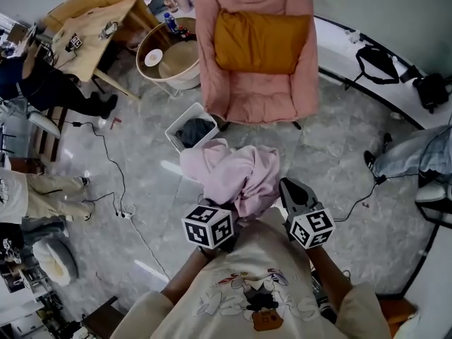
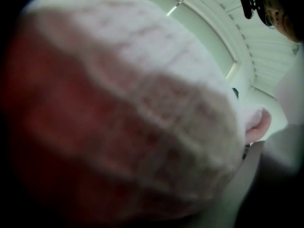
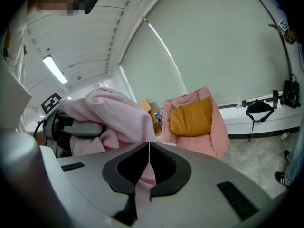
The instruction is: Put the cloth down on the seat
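Pink cloth (image 1: 233, 171) held up over the floor, not on the seat yet.
The right gripper (image 1: 291, 191) has its jaws closed on a thin bit of the cloth. The cloth covers the left gripper (image 1: 214, 219), so I cannot tell about its jaws. A white basket (image 1: 180, 117) holds dark clothes (image 1: 195, 129), near the pink armchair (image 1: 258, 94).

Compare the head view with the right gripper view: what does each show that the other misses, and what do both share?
Only the head view shows the white slatted laundry basket holding dark clothes. Only the right gripper view shows the long ceiling strip light and the right gripper with its jaws shut on a fold of the pink waffle-textured cloth. Both show that cloth and the pink padded armchair with its mustard-yellow cushion.
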{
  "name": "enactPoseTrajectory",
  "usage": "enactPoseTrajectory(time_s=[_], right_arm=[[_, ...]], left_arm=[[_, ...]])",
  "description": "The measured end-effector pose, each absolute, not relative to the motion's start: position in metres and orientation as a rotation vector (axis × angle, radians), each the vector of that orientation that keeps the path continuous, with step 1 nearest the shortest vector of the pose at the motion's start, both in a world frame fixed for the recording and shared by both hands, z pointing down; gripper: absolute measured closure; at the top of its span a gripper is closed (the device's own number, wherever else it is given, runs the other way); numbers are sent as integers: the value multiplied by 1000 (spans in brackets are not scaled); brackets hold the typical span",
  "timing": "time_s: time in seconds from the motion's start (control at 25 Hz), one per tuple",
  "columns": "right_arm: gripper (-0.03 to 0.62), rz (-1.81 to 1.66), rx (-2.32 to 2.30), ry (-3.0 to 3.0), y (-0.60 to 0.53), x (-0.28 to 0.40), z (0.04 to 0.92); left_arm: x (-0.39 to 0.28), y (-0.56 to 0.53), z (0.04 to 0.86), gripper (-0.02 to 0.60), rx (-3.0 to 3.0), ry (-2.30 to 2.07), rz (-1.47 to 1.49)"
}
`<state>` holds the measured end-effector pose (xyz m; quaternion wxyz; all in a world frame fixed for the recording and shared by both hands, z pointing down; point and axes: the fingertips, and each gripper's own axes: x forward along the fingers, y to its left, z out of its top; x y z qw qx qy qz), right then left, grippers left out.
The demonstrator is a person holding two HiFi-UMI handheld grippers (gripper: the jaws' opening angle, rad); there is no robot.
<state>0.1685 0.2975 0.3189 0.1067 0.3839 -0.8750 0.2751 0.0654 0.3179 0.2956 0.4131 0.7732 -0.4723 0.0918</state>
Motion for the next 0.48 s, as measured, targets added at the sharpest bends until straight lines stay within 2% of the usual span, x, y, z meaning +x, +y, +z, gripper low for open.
enactPoseTrajectory(time_s=[0.48], right_arm=[[569, 785, 1169, -2511, 203, 137, 318]], left_arm=[[35, 215, 306, 215, 1943, -1107, 212]])
